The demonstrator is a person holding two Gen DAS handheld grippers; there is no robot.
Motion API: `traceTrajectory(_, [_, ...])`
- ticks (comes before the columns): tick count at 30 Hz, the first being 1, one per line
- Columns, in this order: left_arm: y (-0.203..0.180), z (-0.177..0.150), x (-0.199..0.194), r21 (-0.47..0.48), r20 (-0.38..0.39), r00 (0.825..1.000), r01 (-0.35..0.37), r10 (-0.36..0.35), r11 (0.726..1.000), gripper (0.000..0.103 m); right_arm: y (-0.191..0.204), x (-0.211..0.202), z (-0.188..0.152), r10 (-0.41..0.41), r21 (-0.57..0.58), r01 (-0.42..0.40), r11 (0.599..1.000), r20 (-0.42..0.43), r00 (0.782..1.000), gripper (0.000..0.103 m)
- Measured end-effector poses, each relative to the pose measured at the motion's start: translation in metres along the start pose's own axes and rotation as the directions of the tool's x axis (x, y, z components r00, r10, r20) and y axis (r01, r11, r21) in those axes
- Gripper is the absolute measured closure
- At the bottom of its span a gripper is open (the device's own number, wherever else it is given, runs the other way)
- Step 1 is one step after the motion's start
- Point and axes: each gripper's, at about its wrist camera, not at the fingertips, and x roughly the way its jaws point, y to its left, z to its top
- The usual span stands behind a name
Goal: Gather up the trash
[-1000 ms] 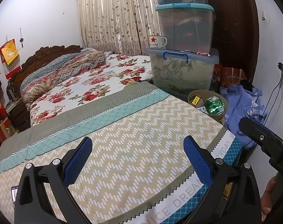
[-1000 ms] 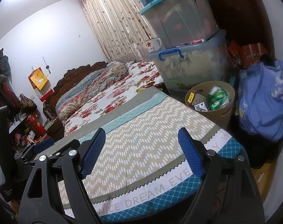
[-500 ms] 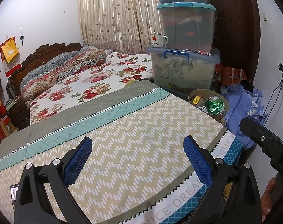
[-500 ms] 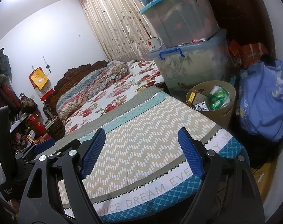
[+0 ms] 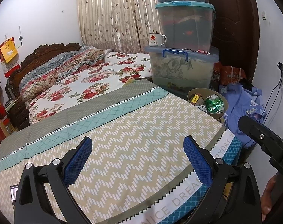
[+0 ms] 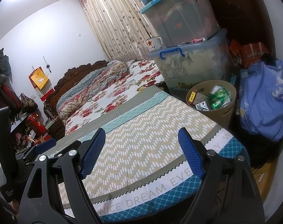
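A tan round bin (image 5: 222, 114) (image 6: 227, 112) stands on the floor past the bed's far corner. Inside it lie a crumpled green wrapper (image 5: 214, 103) (image 6: 220, 97) and small boxes (image 6: 196, 97). My left gripper (image 5: 138, 158) hangs open over the zigzag bedspread (image 5: 141, 140) with nothing between its blue pads. My right gripper (image 6: 142, 149) is also open and empty above the same bedspread (image 6: 150, 130), nearer the foot edge. In the left wrist view the right gripper's black body (image 5: 264, 141) shows at the right edge, a hand below it.
Stacked clear storage boxes (image 5: 184, 37) (image 6: 186, 37) rise behind the bin, with an enamel mug (image 5: 156, 40) on the lowest lid. Blue cloth (image 6: 264, 100) is heaped right of the bin. A dark door (image 5: 232, 28), a wall cable (image 5: 277, 85) and curtains (image 5: 113, 13) stand beyond.
Both views drift only slightly; the left wrist view has tilted up a little. Both grippers stay open and empty over the bedspread.
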Motion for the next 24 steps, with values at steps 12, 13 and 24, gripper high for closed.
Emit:
traceTrajectory(12, [-0.0014, -0.0025, 0.001, 0.0, -0.003, 1.0, 0.003, -0.003, 1.0, 0.009, -0.0001, 0.0001, 0.0005, -0.001, 0.001, 0.001, 1.0, -0.001, 1.0, 0.023])
traceTrajectory(13, [-0.0017, -0.004, 0.001, 0.0, -0.003, 1.0, 0.003, -0.003, 1.0, 0.009, 0.0002, 0.0007, -0.0011, 0.0, 0.001, 0.0, 1.0, -0.001, 1.0, 0.023])
traceTrajectory(24, [-0.002, -0.0065, 0.0009, 0.002, -0.006, 1.0, 0.004, -0.004, 1.0, 0.009, 0.0006, 0.0013, -0.0014, 0.0, 0.002, 0.0, 1.0, -0.001, 1.0, 0.023])
